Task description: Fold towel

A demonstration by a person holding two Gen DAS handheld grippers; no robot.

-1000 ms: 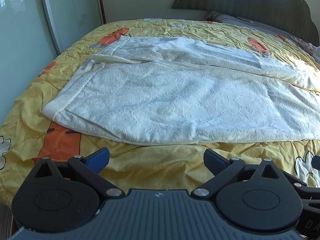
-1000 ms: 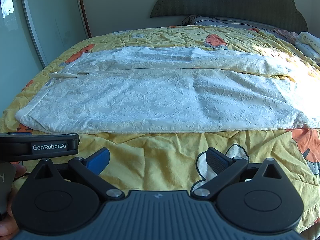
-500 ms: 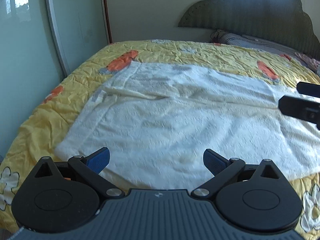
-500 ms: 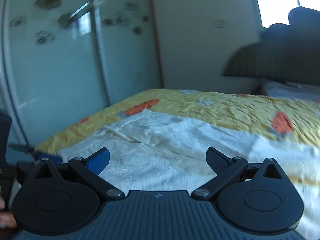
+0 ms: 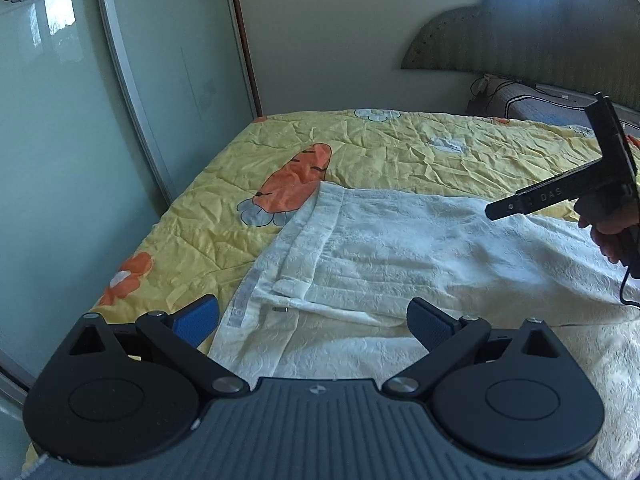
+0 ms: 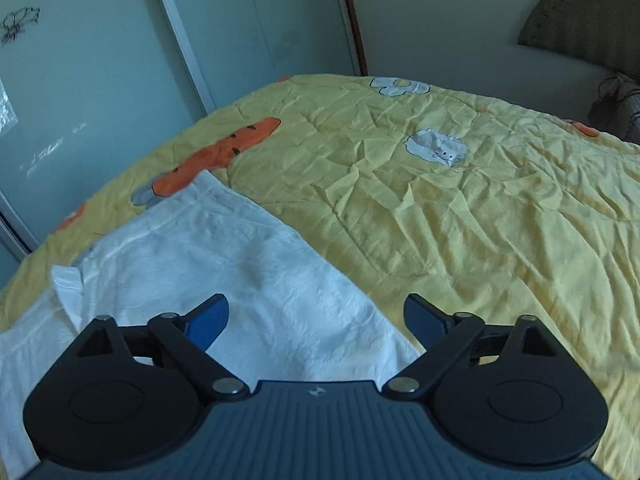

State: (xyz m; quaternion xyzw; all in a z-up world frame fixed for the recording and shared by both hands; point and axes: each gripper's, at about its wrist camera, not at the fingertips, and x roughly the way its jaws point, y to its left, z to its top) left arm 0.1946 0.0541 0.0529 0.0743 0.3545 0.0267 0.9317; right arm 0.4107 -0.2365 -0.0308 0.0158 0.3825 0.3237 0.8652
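Plainly, the white towel (image 5: 400, 264) lies flat on the yellow quilt (image 5: 380, 148) of the bed, its long axis running in the left wrist view from about 9 o'clock off toward 3 o'clock, with its short end facing the glass wardrobe doors (image 5: 80, 120). Along that end 1 layer is folded back over the rest, leaving a narrow hem strip and a small tag exposed. The towel's far right stretch is cut off by the frame edge, and its near edge is hidden behind the gripper bodies in both views. In the right wrist view only the towel's end corner (image 6: 208, 248) shows, pointing toward 11 o'clock at an orange carrot print (image 6: 216, 152). The left gripper (image 5: 314, 320) tilts downward above the folded end, its blue fingers (image 5: 196, 320) spread wide with nothing gripped between them. The right gripper (image 6: 316, 320) likewise slopes down over the towel's long edge; its jaws have just been closing a little yet stand apart, empty. At 3 o'clock in the left view that right gripper (image 5: 492, 212) appears side-on, held by a hand (image 5: 616, 228) partly cut off.
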